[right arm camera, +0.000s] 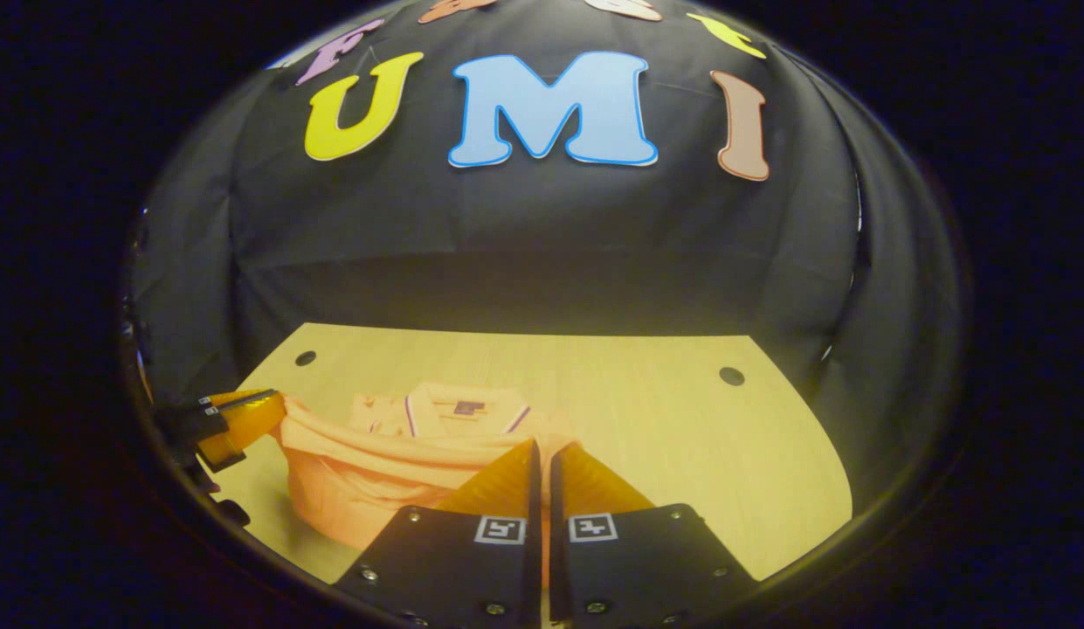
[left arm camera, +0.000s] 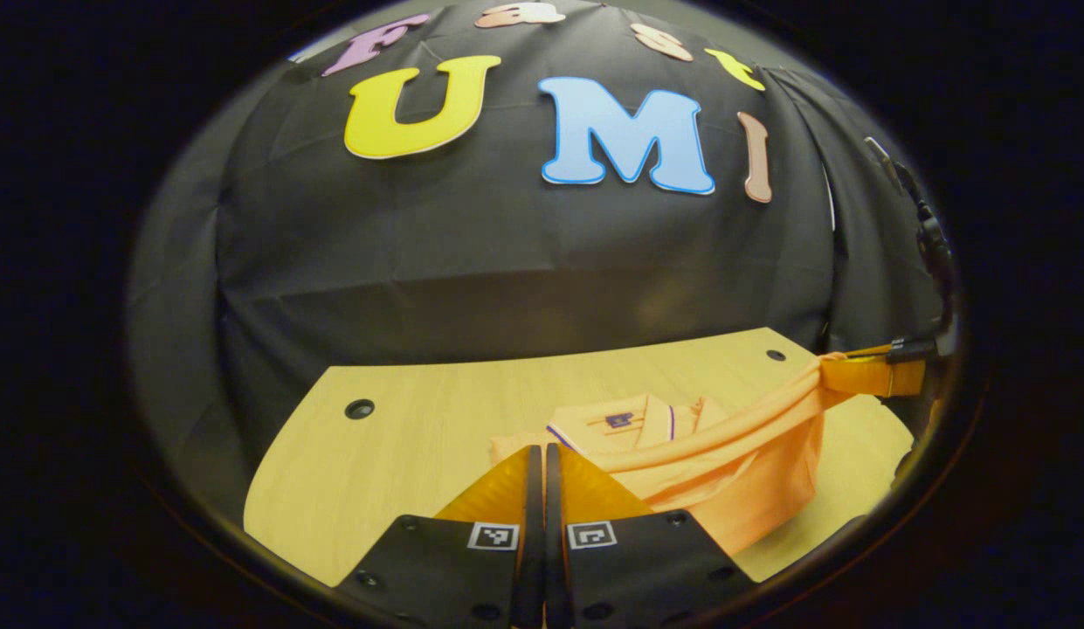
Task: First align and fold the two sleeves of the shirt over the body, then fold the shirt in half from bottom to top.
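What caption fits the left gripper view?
Both grippers lift the orange shirt's hem above the wooden table.

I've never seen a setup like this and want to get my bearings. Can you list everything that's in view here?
shirt: one, orange, with a collar at its far end; lies on the table, its near edge lifted and stretched between the two claws.
table: one, light wood, with dark round holes near its far corners; stands against the booth wall.
booth wall: one, black cloth, behind and around the table.
left claw: one, at the bottom of the left gripper view, fingers closed on the shirt's edge.
right claw: one, at the bottom of the right gripper view, fingers closed on the shirt's edge.
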The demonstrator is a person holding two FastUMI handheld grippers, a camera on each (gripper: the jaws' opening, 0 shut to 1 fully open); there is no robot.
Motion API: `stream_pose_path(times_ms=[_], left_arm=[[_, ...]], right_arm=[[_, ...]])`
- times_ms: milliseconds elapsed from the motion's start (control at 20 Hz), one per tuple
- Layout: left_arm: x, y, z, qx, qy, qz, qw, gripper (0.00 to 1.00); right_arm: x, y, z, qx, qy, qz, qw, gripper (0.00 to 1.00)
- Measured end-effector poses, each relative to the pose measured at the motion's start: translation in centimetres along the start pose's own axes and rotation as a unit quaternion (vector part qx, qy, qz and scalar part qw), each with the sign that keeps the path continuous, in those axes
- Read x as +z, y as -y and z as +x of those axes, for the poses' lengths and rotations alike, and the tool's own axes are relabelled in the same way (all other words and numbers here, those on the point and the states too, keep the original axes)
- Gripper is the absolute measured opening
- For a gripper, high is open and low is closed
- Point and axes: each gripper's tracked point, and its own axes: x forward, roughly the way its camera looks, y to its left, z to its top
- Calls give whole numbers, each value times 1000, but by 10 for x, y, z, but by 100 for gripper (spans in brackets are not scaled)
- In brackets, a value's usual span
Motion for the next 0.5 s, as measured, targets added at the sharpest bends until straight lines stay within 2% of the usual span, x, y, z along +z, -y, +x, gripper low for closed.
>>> stream_pose_path(times_ms=[300,500], left_arm=[[5,-13,63,-14,3,2,1000,7],[0,-18,95,-16,4,18,1000,6]], right_arm=[[18,-5,59,-22,-4,-7,1000,4],[12,-7,91,-38,-13,-14,999,4]])
